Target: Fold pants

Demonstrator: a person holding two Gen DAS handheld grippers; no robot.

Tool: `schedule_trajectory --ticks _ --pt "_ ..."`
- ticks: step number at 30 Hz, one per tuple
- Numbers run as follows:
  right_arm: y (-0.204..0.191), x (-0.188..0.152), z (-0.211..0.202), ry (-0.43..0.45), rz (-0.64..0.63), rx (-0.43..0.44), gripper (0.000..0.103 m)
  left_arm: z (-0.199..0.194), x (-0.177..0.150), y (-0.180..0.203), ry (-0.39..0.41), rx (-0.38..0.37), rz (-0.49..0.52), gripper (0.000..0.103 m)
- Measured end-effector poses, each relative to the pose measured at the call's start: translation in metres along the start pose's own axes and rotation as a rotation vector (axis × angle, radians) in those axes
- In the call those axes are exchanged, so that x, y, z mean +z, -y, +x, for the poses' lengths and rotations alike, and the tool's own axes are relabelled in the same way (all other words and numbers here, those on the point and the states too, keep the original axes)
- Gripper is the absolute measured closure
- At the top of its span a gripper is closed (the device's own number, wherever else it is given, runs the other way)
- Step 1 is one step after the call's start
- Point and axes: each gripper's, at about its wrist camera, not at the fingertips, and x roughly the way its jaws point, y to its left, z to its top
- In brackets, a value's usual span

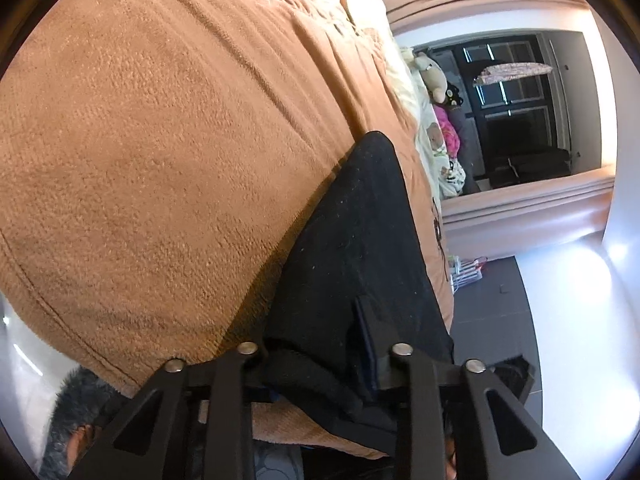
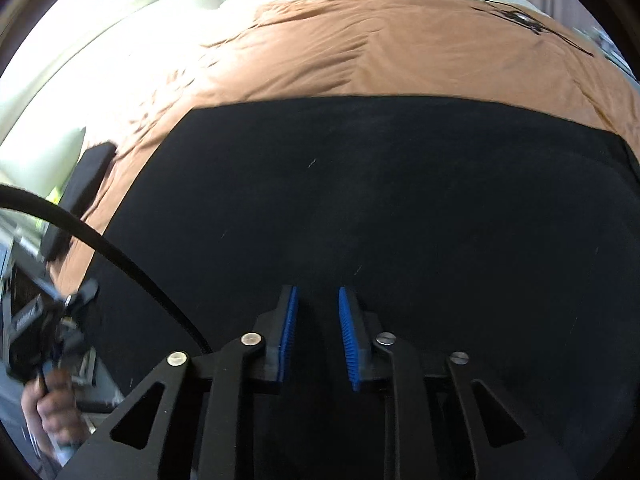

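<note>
Jaws of left gripper (image 1: 326, 360) on black pants (image 1: 360, 232), brown blanket (image 1: 160, 140) beneath.

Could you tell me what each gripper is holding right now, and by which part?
The left gripper clamps the black pants at their near edge; the right gripper holds nothing, open above the cloth.

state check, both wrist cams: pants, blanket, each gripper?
black pants: spread flat on the blanket, not yet folded over.
brown blanket: laid over the bed, lightly creased.
left gripper: shut on a bunched edge of the pants.
right gripper: over the pants, gap between its blue pads, no cloth pinched.
</note>
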Motion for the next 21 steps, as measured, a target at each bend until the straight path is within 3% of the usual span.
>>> schedule_trajectory --ticks 10,13,16,21 --pt "-0.009 -0.044 -0.017 -0.081 -0.048 0.081 0.084 -0.004 -0.006 0.016 0.023 0.013 0.051 0.075" --pt "-0.005 -0.039 -0.025 -0.095 -0.030 0.089 0.084 0.002 -0.010 0.015 0.018 0.037 0.058 0.074" --pt "-0.006 -0.028 -0.038 -0.049 -0.034 0.058 0.084 0.004 -0.011 0.011 0.018 0.031 0.043 0.074" --pt "0.004 -0.011 -0.025 -0.046 -0.008 0.034 0.084 0.002 -0.011 0.008 0.032 0.020 0.024 0.074"
